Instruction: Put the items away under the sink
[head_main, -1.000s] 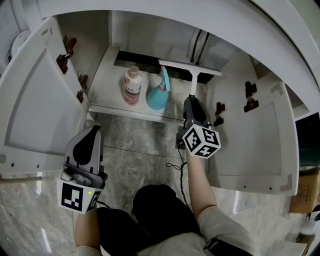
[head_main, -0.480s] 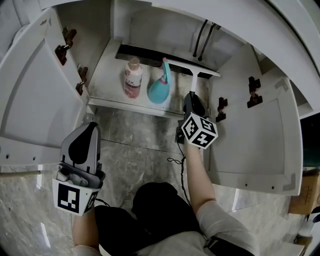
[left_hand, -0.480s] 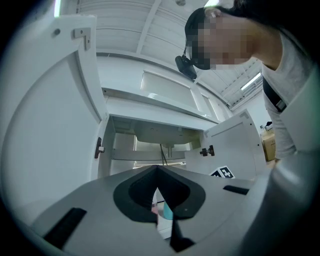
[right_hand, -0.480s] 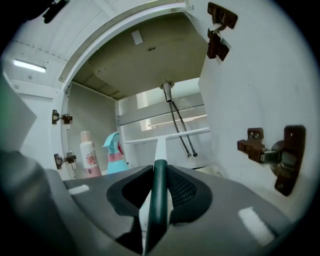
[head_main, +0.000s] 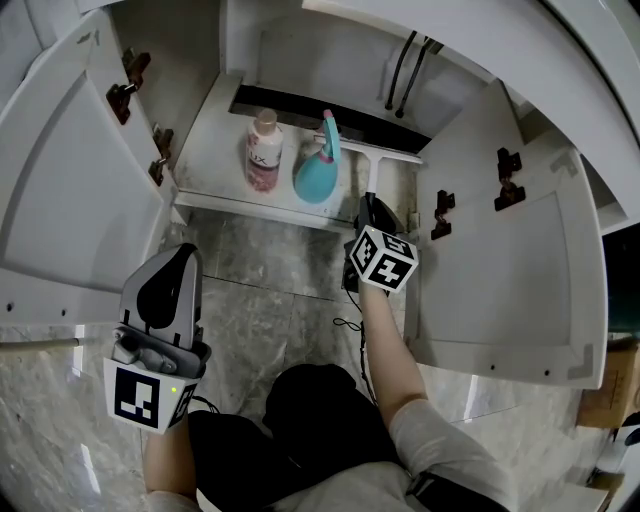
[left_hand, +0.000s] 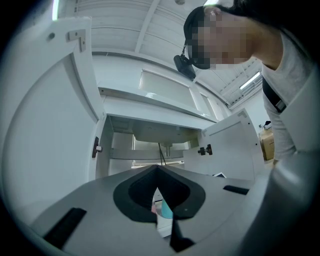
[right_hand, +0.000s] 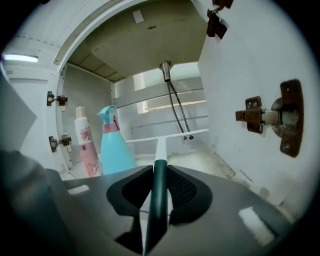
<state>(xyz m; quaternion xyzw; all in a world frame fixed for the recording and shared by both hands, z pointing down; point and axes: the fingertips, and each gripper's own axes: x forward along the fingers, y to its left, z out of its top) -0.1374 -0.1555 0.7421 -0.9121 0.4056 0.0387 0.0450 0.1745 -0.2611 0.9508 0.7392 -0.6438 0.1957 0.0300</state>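
My right tool (right_hand: 159, 176) is pinching the dark handle of the squeegee (head_main: 385, 153), jaws pressed on either side of it. I hold it reaching into the open cabinet under the sink. The white blade lies crosswise at the far end, just to the right of the teal spray bottle (head_main: 318, 170) and in front of the two dark hoses (head_main: 405, 70) that hang down at the back. Whether the blade touches the cabinet floor (head_main: 215, 150) I cannot tell.

The spray bottle stands upright on that floor, with the pink bottle (head_main: 264, 152) upright just beside it on the left (the two look close enough to touch, though I can't be sure).

My left tool (head_main: 178, 262) hangs over the marble floor (head_main: 270, 300), outside the cabinet and well apart from the bottles. Its jaws are pressed together with nothing between them. Both cabinet doors, left door (head_main: 70, 190) and right door (head_main: 510, 270), stand wide open.
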